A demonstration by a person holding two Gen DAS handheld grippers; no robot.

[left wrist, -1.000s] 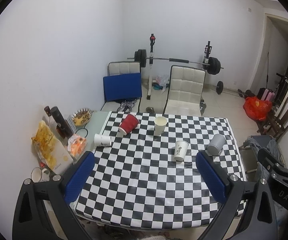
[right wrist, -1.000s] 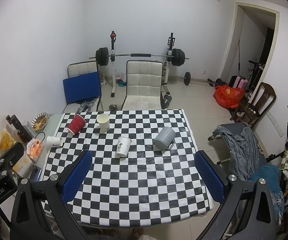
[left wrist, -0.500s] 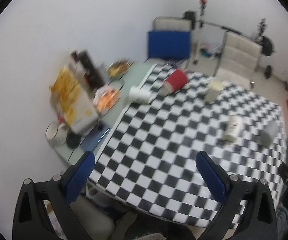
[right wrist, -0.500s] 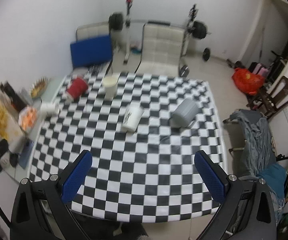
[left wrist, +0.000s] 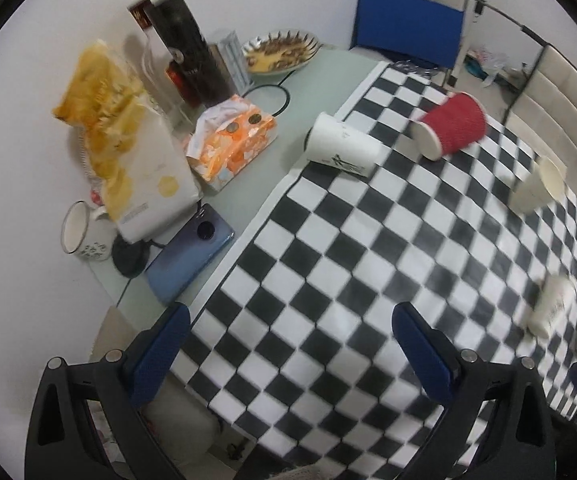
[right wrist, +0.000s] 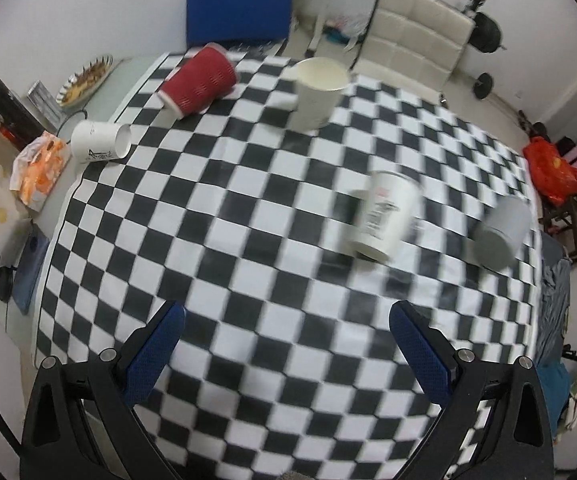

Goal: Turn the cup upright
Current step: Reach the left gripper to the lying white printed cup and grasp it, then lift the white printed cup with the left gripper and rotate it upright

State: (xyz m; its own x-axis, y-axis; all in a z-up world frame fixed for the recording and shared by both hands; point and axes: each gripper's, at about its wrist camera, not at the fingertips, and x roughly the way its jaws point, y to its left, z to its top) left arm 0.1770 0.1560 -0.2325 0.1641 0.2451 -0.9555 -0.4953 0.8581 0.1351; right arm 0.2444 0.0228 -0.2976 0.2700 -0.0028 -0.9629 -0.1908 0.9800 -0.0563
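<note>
Several cups sit on a checkered tablecloth [right wrist: 272, 240]. A red ribbed cup [right wrist: 198, 80] lies on its side at the far left, also in the left wrist view [left wrist: 450, 126]. A white printed cup [right wrist: 100, 142] lies on its side at the cloth's left edge, also in the left wrist view [left wrist: 342, 146]. A cream cup [right wrist: 318, 92] stands upright. Another white printed cup [right wrist: 384, 214] stands mouth-down, and a grey cup [right wrist: 502, 230] looks inverted at the right. My left gripper [left wrist: 288, 344] and right gripper [right wrist: 286, 344] are open, empty, above the near table.
On the bare table strip at the left are a tissue pack [left wrist: 232, 140], a snack bag [left wrist: 128, 136], a phone [left wrist: 190, 254], a mug [left wrist: 84, 232], dark boxes [left wrist: 192, 64] and a plate [left wrist: 280, 50]. Chairs [right wrist: 412, 40] and a barbell rack stand beyond the table.
Both grippers have dropped lower and closer to the table. The left view has swung left toward the table's left strip. Both grippers stay open and no cup has moved.
</note>
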